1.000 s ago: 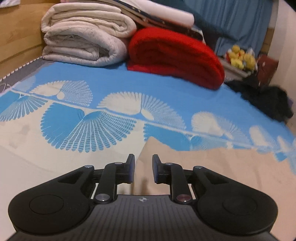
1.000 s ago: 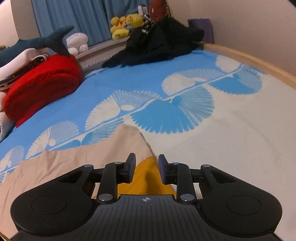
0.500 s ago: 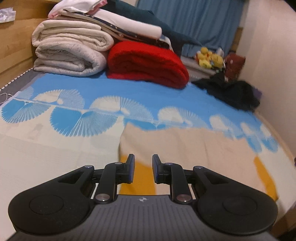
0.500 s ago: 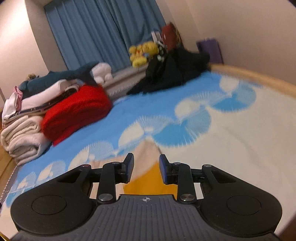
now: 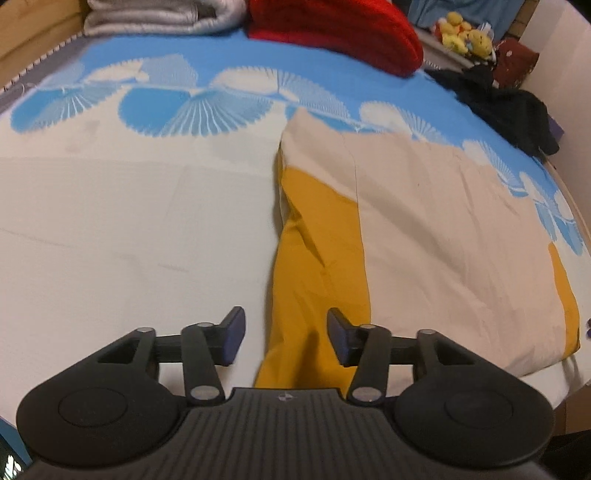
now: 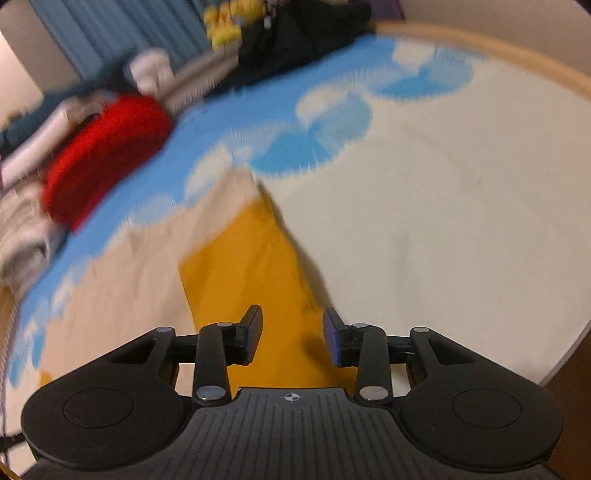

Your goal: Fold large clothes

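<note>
Beige-and-mustard garment (image 5: 424, 229) lies folded flat on bed (image 5: 129, 229), both grippers' fingers (image 5: 232, 332) apart, opening

The bed sheet (image 5: 110, 229) is cream, with a sky-blue band printed in white fan shapes. On it lies a beige cloth (image 5: 443, 236) with mustard-yellow edges. A red blanket (image 5: 343, 29) sits beside pale grey-white quilts (image 5: 159, 14). The heaped clothing (image 5: 509, 107) is black, the plush toys (image 5: 461, 31) yellow, the curtain (image 6: 122, 29) blue.
</note>
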`<state>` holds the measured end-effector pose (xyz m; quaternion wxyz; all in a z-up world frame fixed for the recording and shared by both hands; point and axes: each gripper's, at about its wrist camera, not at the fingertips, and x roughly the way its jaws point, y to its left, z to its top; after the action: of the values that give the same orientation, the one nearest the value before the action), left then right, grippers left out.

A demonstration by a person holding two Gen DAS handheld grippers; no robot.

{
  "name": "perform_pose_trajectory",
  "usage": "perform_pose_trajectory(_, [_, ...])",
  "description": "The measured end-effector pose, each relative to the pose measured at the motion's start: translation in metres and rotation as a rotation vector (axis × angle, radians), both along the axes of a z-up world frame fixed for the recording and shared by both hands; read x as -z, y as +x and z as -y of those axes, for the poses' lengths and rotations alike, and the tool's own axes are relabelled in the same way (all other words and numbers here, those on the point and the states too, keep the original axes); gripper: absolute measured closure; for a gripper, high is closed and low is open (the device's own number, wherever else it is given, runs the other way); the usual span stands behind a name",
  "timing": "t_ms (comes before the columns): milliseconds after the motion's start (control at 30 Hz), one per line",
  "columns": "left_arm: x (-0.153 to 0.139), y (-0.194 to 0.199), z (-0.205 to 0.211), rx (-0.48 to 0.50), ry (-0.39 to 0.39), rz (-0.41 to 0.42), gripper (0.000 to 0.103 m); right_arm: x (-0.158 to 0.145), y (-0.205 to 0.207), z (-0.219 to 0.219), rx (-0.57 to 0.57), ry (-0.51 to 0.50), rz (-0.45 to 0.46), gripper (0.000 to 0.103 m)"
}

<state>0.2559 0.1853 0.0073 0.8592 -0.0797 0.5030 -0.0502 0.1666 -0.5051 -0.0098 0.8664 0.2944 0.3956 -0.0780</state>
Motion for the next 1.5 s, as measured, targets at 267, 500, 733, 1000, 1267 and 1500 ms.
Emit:
perform_pose_trajectory(267, [0.027,0.015,-0.005,-0.053,-0.011,-0.155,0.048,0.031,0.013,-0.008,-0.025,-0.091,-0.207,0.064])
perform_pose_trajectory(500, [0.033,0.016,0.002,-0.007,0.002,-0.191,0.053,0.039,0.019,-0.014,-0.08,-0.127,-0.255,0.064])
perform_pose_trajectory(733, [0.032,0.016,0.009,0.038,-0.012,-0.165,0.1,0.036,0.019,-0.015,-0.105,-0.134,-0.238,0.102])
perform_pose_trajectory(1000, [0.032,0.013,0.006,0.023,-0.031,-0.178,0.102,0.026,0.015,-0.015,-0.105,-0.189,-0.186,0.103])
perform_pose_trajectory(1267, [0.014,0.014,0.012,-0.017,0.012,-0.076,0.069,0.018,0.015,-0.012,-0.073,-0.214,-0.13,0.096])
perform_pose_trajectory(1500, [0.002,0.014,0.04,0.062,0.005,-0.013,0.068,0.022,0.03,-0.024,-0.131,-0.216,-0.151,0.046])
